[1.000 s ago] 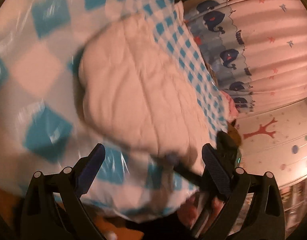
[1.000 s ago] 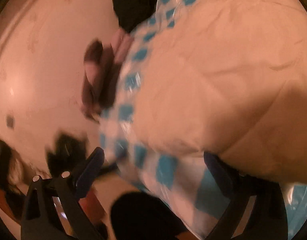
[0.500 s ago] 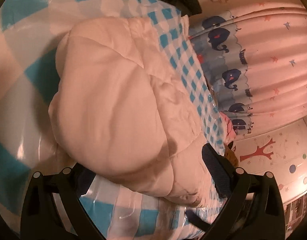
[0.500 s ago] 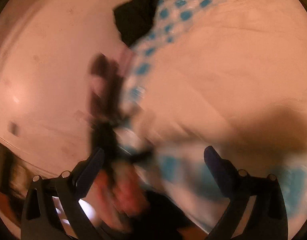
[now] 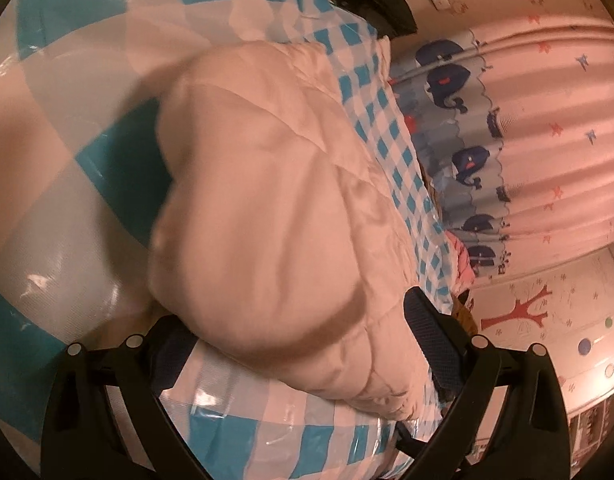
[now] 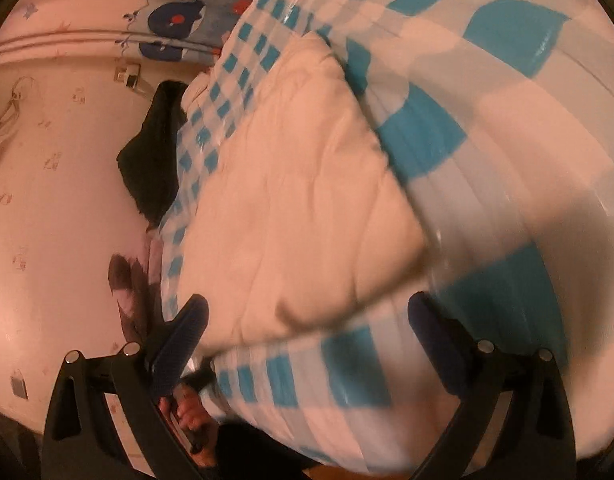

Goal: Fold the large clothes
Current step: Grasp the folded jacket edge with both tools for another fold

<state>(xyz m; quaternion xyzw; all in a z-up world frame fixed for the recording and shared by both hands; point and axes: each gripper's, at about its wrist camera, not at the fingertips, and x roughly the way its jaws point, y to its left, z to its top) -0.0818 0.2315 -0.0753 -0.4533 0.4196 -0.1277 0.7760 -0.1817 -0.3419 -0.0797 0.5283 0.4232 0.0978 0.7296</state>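
On top of a glossy blue-and-white checked cover, which looks like clear plastic over woven cloth, lies a cream padded jacket, puffy and stitched into soft quilted panels. Its nearer part is folded into a rounded bulge whose edge is blurred in the left wrist view. From the right wrist view the same jacket appears as a roughly rectangular slab with one pointed corner far up and a thick rounded fold close to the camera. The left gripper has its two black fingers set wide apart, and the jacket's padded lower edge sits between them; its left finger is largely hidden behind the bulge, so whether either pad presses the fabric cannot be told. The right gripper also stands wide, its textured dark-blue pads flanking the jacket's near fold and the checked cover below it (contact is likewise unclear). Low in the right wrist view, a hand grips a dark handle. A dark garment lies bunched at the far edge of the cover, beside a pale wall with small printed motifs. Beyond the bed hangs a pleated pink curtain with small stars and a band of navy whales along a scalloped border.
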